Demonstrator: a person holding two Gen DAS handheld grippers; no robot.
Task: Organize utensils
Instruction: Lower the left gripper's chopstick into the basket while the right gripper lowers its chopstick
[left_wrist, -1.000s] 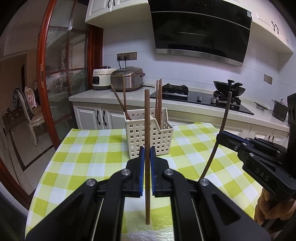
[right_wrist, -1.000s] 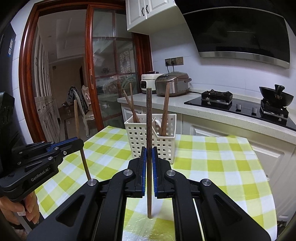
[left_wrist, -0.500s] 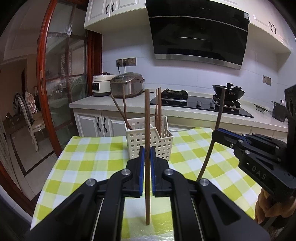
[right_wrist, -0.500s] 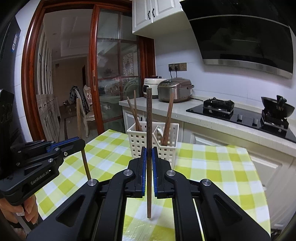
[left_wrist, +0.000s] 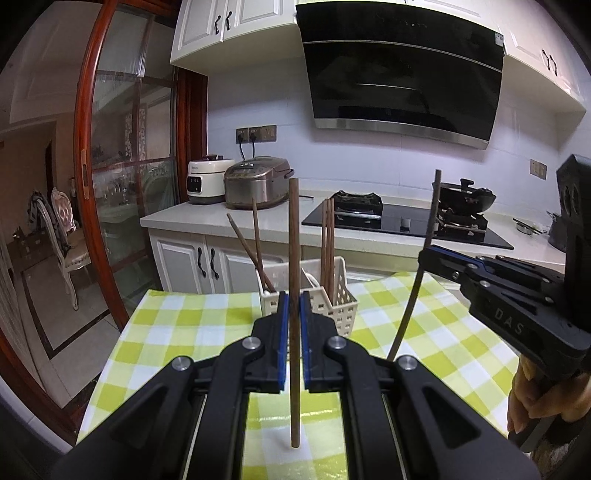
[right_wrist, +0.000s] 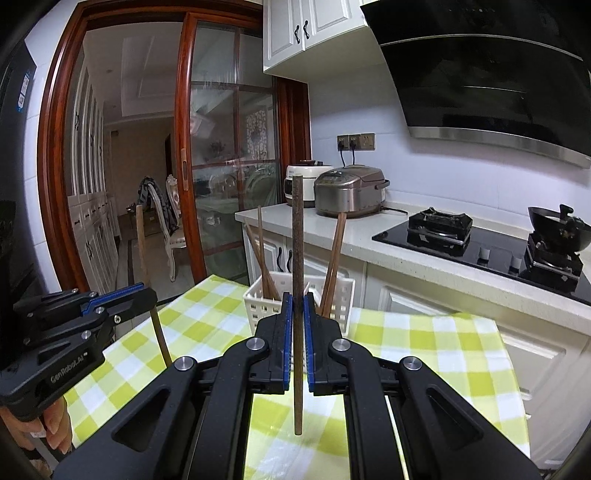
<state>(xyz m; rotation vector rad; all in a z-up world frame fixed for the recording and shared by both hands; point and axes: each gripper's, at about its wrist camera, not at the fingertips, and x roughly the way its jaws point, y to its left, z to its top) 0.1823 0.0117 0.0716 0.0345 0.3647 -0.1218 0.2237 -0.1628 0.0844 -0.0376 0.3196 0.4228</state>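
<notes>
The left tool (left_wrist: 294, 306) is clamped on a brown chopstick (left_wrist: 294, 295), which stands upright between its blue-lined fingers (left_wrist: 282, 332), the lower tip hanging just above the checked cloth. The right tool (right_wrist: 297, 310) grips a darker chopstick (right_wrist: 297, 280) the same way, upright and pinched near its middle, its lower end clear of the cloth. Each tool shows in the other's view: from the left wrist the right tool appears at the right edge, closed on its thin dark stick, and from the right wrist the left tool appears at the lower left with its stick rising above it. Ahead of both, on the counter (left_wrist: 177, 332) covered in yellow-green and white checks, sits a white slotted basket (left_wrist: 343, 302) at the far edge. It already holds several chopsticks (left_wrist: 328, 251): two lean toward the left in one side and a pair stands nearly upright on the right side. Both held sticks are short of the basket, not touching it. Behind it, a kitchen worktop carries a rice cooker (left_wrist: 256, 182), a white cooker (left_wrist: 205, 182) beside it, and a black hob (left_wrist: 402, 221) with a wok.
</notes>
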